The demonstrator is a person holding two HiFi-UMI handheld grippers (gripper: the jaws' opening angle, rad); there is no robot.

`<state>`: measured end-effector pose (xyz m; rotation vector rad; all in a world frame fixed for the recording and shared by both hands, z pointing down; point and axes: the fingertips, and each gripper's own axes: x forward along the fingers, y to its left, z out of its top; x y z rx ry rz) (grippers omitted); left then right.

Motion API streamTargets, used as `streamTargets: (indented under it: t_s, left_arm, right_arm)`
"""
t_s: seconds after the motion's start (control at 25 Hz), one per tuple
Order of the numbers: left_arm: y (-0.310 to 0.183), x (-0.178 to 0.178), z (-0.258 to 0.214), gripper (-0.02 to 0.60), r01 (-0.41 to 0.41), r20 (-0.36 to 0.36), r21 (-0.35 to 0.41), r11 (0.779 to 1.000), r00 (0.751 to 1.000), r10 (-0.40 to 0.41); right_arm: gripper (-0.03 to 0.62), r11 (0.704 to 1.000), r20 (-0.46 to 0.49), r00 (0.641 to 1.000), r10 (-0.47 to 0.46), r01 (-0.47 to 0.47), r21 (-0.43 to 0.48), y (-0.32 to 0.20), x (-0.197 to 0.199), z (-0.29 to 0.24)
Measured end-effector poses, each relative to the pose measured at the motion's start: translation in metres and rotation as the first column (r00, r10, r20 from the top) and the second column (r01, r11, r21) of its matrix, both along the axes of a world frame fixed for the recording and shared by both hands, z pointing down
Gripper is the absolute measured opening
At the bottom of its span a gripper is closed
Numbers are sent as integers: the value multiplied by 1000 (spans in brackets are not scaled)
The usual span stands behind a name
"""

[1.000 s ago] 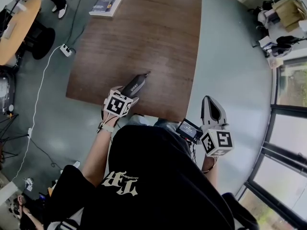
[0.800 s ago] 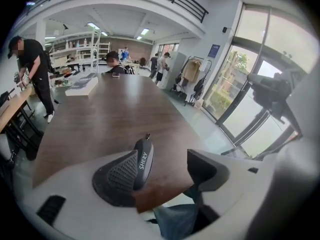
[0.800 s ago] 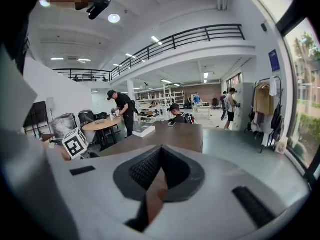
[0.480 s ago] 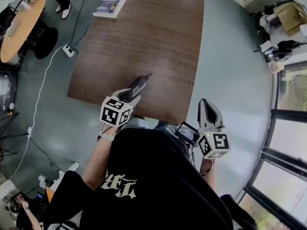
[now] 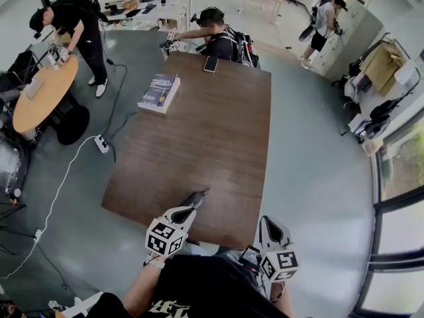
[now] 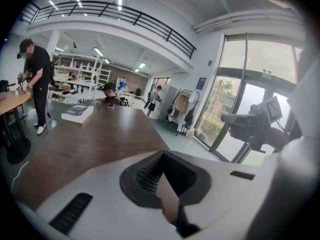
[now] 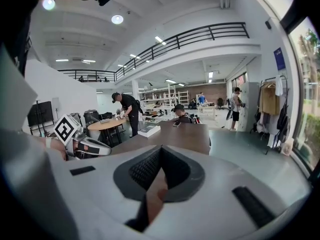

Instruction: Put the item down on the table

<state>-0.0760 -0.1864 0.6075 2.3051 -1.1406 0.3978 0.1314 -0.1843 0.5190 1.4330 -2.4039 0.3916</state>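
Note:
The brown table (image 5: 218, 144) stretches away from me. My left gripper (image 5: 201, 193) hangs over its near edge, marker cube (image 5: 163, 237) toward me. Its jaws have just been closing; in the left gripper view they (image 6: 164, 176) meet with nothing between them. My right gripper (image 5: 268, 221) is off the table's near right corner, and its jaws (image 7: 159, 176) are shut and empty. No loose item shows near either gripper; the tabletop under the left gripper is hidden. The right gripper view catches the left gripper (image 7: 75, 144) at its left.
A thick book (image 5: 159, 91) and a phone (image 5: 211, 63) lie at the table's far end, where a seated person (image 5: 215, 35) works. Another person stands by a round table (image 5: 40, 101) at left. A power strip (image 5: 101, 144) and cable lie on the floor; windows are at right.
The left gripper has lifted off the table's near edge. The head view has tipped up, bringing the far end of the room and people into sight. The right gripper stays beside the corner.

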Motion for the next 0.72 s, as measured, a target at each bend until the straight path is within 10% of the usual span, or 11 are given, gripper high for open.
streamTargets:
  t_s: [0.72]
  left_arm:
    - [-10, -8, -79, 6, 10, -133, 195, 981, 991, 16]
  right_arm:
    - [-14, 981, -42, 991, -130, 134, 137, -17, -68, -32]
